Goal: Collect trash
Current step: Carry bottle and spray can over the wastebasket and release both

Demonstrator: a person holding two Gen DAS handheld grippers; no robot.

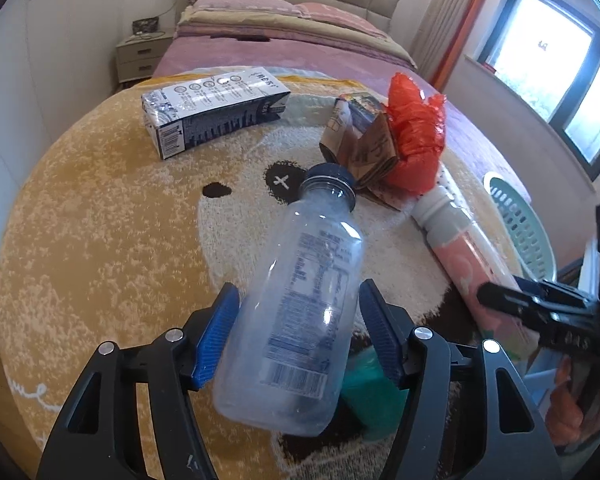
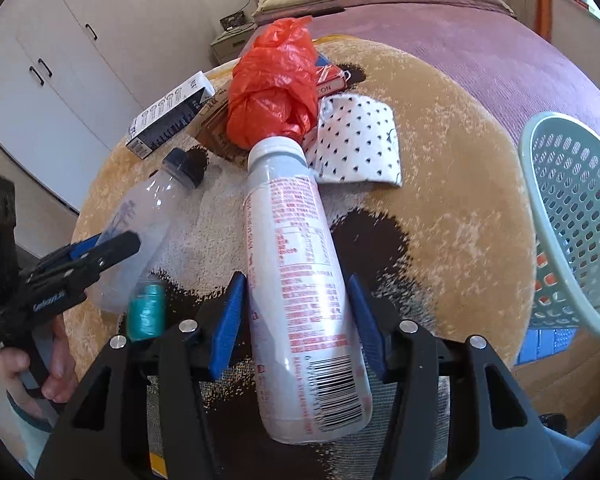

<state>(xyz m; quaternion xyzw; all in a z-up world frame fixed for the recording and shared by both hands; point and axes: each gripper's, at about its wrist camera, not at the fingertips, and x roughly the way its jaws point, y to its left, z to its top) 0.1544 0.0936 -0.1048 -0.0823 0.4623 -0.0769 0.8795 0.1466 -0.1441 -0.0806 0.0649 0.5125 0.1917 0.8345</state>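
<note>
While both grippers straddle bottles, trash lies on the bear rug (image 1: 100,240).

From the left wrist, the left gripper (image 1: 298,340) has its blue pads against a clear bottle (image 1: 300,304), cap pointing ahead; a carton (image 1: 212,110) lies ahead-left, a red bag (image 1: 418,136) ahead-right. From the right wrist, the right gripper (image 2: 298,320) flanks a white bottle (image 2: 300,280), jaws apart with gaps both sides; a basket (image 2: 572,216) sits right.
</note>
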